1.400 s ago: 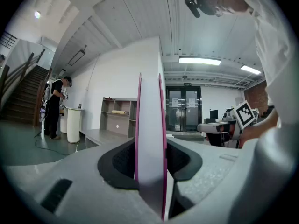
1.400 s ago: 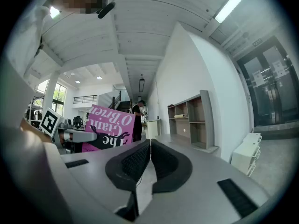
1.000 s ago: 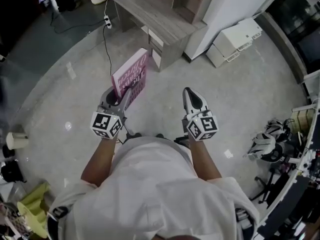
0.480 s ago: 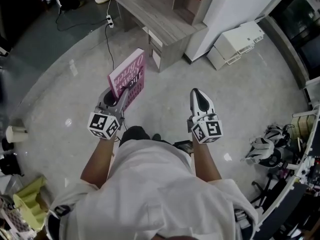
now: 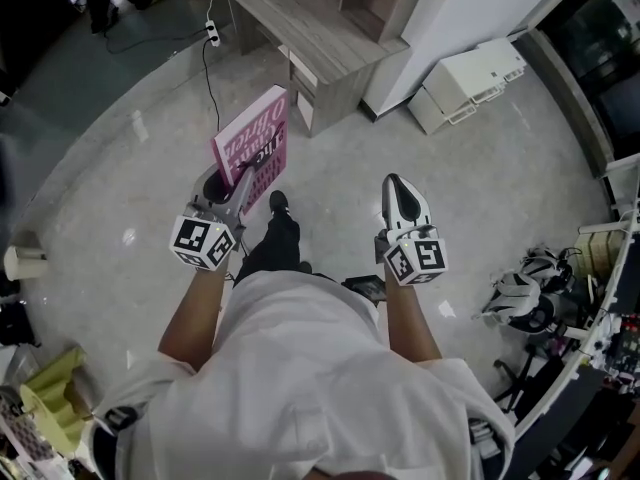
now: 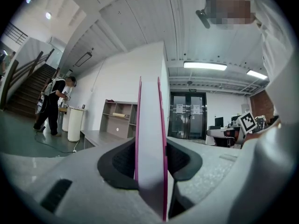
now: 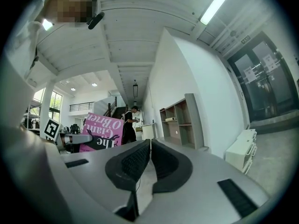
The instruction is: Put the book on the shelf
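A pink book (image 5: pixel 254 140) with black lettering stands upright in my left gripper (image 5: pixel 228 182), whose jaws are shut on its lower edge. In the left gripper view the book (image 6: pixel 150 139) shows edge-on, white pages between pink covers, clamped between the dark pads. My right gripper (image 5: pixel 401 194) is held level with the left one, its jaws shut with nothing between them (image 7: pixel 149 157). The pink book (image 7: pixel 101 132) appears to the left in the right gripper view. The grey wooden shelf unit (image 5: pixel 330 28) stands ahead, with open compartments (image 7: pixel 180 122).
A low grey bench (image 5: pixel 300 38) joins the shelf unit beside a white wall. White boxes (image 5: pixel 468 80) sit at the wall's base. A cable and power strip (image 5: pixel 211 36) lie on the floor at left. A person (image 6: pixel 53 101) stands by a white cylinder far off. My shoe (image 5: pixel 280 206) steps forward.
I have walked forward: the shelf unit and bench have come closer in the head view. A leg and shoe have come into sight between the grippers. Both grippers hold the same pose.
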The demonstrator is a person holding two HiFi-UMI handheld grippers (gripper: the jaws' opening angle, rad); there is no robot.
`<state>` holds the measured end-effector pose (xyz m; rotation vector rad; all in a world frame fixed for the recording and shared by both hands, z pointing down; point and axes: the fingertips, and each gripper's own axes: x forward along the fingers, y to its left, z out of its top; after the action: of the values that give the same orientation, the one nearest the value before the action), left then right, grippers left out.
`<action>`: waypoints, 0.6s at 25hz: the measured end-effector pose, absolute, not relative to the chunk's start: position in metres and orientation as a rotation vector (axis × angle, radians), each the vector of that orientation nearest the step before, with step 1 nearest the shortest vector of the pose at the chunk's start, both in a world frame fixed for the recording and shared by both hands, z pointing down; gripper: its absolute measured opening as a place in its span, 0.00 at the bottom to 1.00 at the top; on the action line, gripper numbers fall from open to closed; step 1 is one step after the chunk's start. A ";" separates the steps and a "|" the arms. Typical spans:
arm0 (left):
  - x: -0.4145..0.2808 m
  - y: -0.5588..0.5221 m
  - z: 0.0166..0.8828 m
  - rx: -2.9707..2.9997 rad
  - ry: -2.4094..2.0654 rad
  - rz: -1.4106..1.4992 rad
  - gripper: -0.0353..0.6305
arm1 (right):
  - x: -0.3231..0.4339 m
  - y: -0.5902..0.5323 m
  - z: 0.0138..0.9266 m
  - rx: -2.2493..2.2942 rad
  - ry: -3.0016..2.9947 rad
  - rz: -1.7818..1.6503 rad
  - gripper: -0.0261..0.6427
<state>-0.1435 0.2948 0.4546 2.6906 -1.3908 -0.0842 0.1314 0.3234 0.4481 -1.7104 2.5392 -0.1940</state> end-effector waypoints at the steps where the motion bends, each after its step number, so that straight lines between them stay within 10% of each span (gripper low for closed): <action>1: -0.142 0.289 0.454 2.693 -1.387 -0.087 0.28 | 0.132 0.319 0.447 -1.711 2.542 -0.194 0.07; 15: -0.150 0.237 0.464 2.680 -1.387 -0.086 0.28 | 0.120 0.252 0.449 -1.671 2.578 -0.198 0.07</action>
<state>-0.1496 0.2373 0.4636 2.6802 -1.3868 -0.0860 0.1197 0.2521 0.4493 -1.6713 2.5783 -0.1977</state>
